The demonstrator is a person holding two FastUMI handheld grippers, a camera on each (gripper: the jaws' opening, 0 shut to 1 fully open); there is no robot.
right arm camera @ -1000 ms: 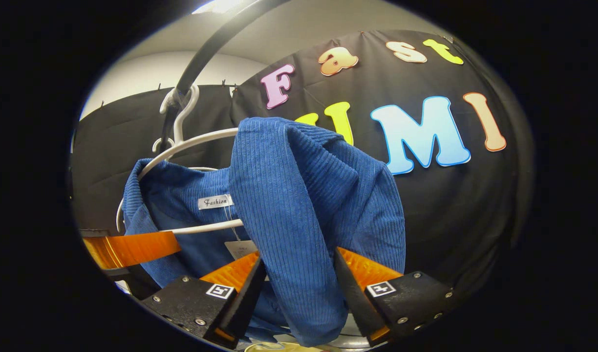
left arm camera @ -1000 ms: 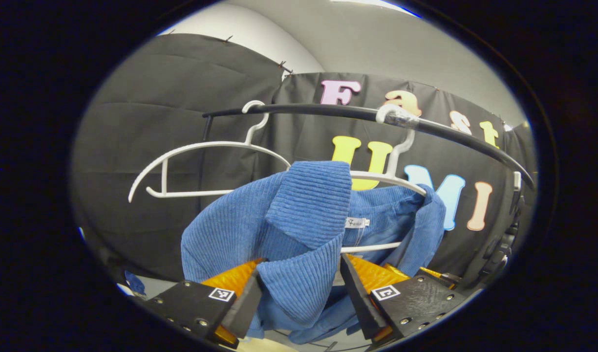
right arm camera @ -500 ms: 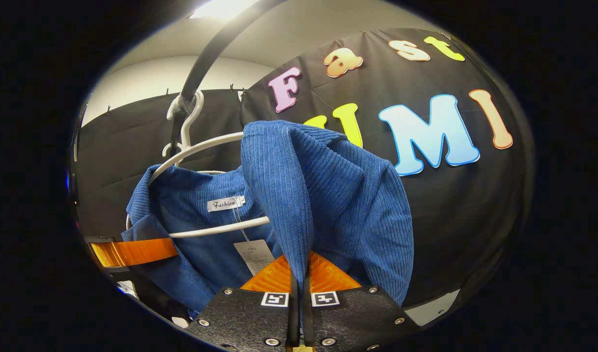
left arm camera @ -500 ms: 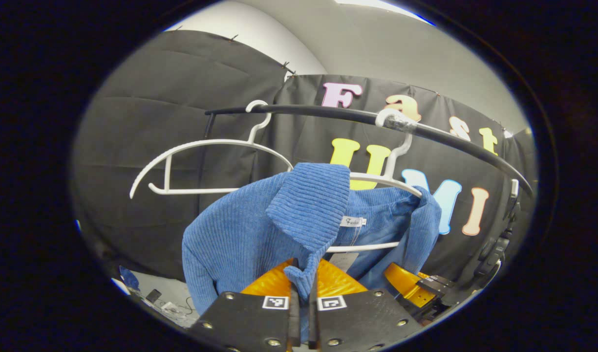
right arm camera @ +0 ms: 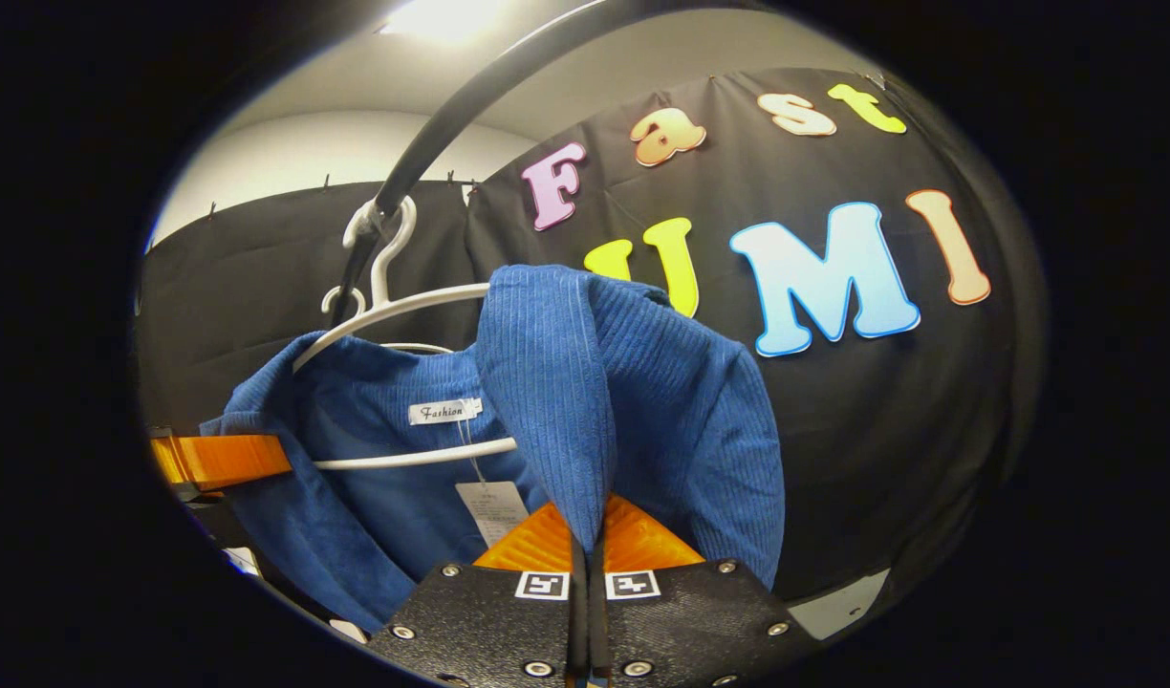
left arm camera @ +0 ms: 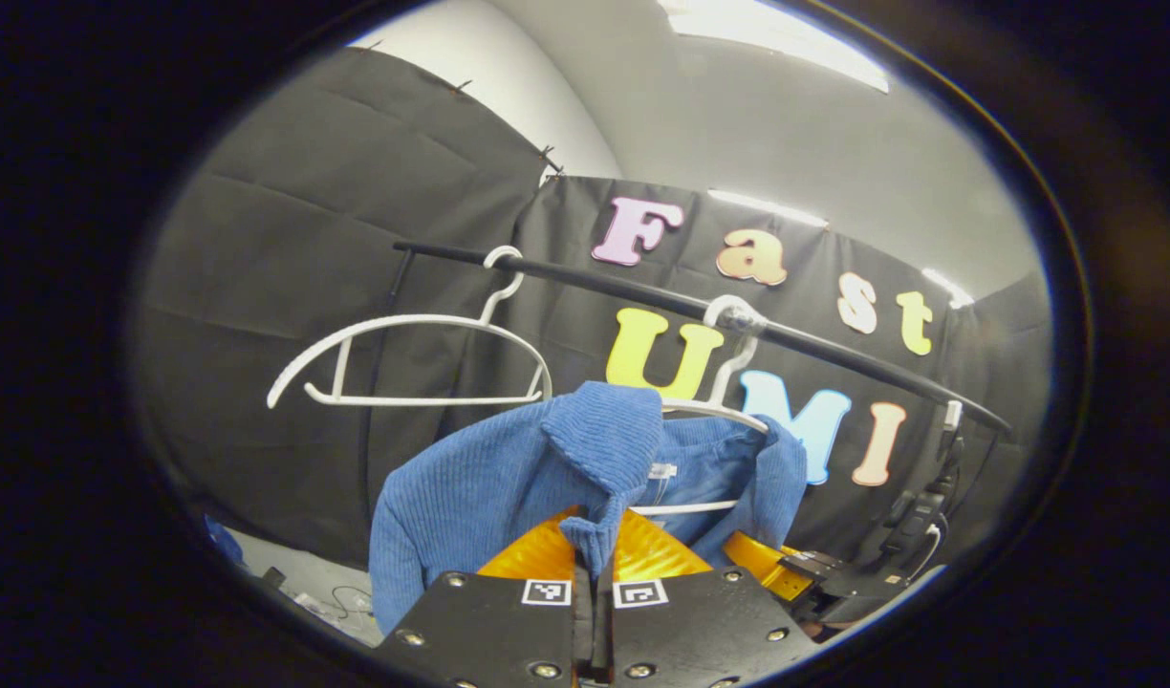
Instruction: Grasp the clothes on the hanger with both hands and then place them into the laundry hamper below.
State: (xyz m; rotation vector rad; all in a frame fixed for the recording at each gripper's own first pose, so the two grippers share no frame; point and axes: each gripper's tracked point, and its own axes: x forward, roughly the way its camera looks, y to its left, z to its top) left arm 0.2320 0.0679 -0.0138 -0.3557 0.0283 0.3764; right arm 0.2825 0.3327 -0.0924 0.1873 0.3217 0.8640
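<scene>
Left gripper view: left tongs (left arm camera: 593, 612) pinched tight on blue garment (left arm camera: 470, 487), right tongs (right arm camera: 587, 612) likewise clamped on its other front edge. Garment straight ahead, still draped over white hanger (right arm camera: 413, 304), hanging lengthwise downward. Risk: collar snagging hanger shoulders, corduroy slipping from thin pinches.
</scene>
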